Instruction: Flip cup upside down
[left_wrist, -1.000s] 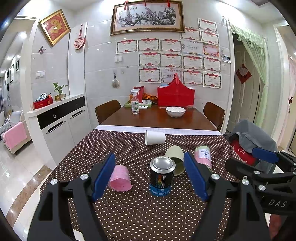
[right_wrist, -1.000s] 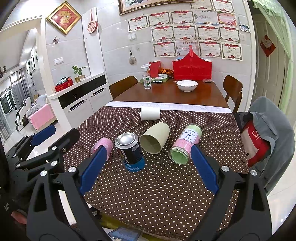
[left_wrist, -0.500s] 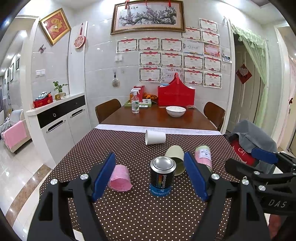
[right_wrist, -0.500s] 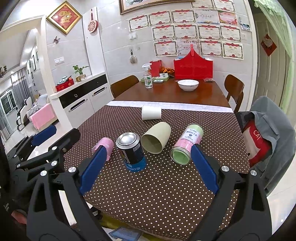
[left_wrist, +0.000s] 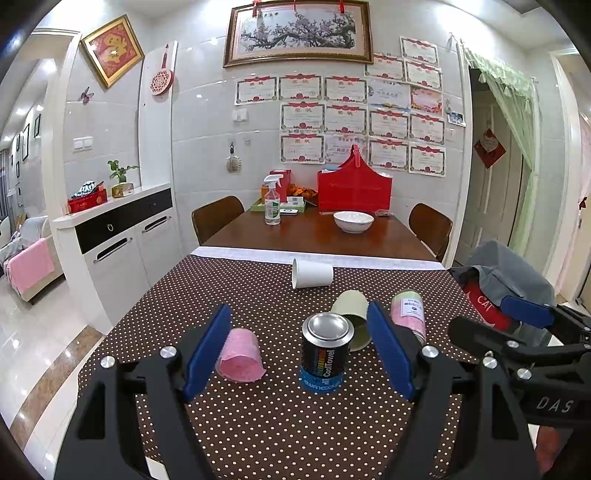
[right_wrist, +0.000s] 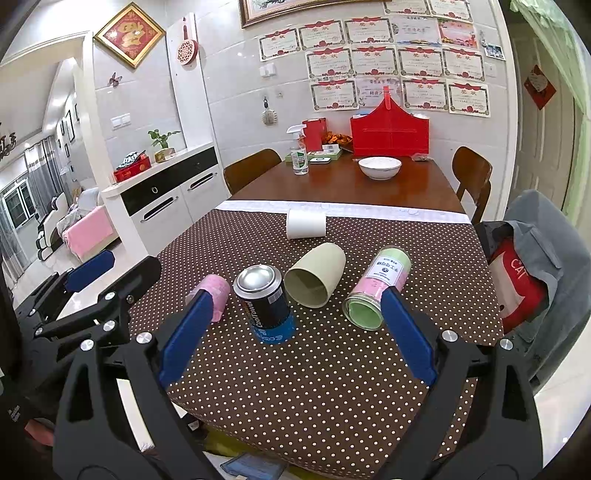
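Left tongs (left_wrist: 298, 349): spread wide, empty, framing the upright can (left_wrist: 325, 352).
Right tongs (right_wrist: 297, 338): spread wide, empty, facing the toppled beige cup (right_wrist: 314, 275), likely for gripping.

"CoolTowel" on can (left_wrist: 325, 352); "CAT" on cushion (left_wrist: 484, 301)

The room is lit brightly from overhead — glare is thrown on the wall tiles (left_wrist: 207, 122) beyond the jaws. Sharp focus is kept throughout; strong fisheye bending is seen at the edges.
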